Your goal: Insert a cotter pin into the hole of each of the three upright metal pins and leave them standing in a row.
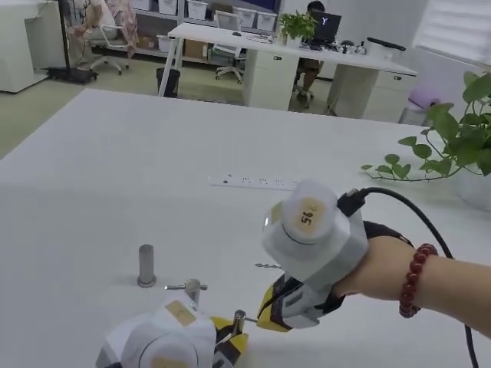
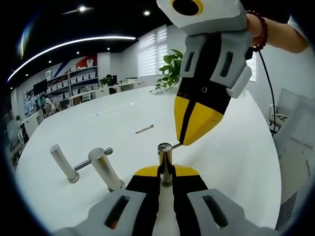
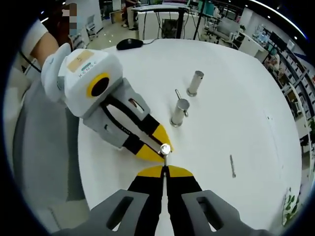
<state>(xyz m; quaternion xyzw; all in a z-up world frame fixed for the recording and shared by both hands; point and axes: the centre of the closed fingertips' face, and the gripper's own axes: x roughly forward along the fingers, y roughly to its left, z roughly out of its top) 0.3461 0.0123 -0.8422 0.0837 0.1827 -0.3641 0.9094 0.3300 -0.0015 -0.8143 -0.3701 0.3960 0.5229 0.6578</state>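
Note:
Three metal pins stand in a row. The far pin is bare. The middle pin has a cotter pin through its hole. My left gripper is shut on the near pin, holding it upright on the white table. My right gripper is shut on a thin cotter pin, whose tip is at the top of the near pin. In the head view the right gripper sits just right of the near pin, and the left gripper comes in from the bottom edge.
A loose cotter pin lies on the table behind the right gripper. A white power strip lies farther back. A potted plant stands at the right edge. A black cable trails from the right gripper.

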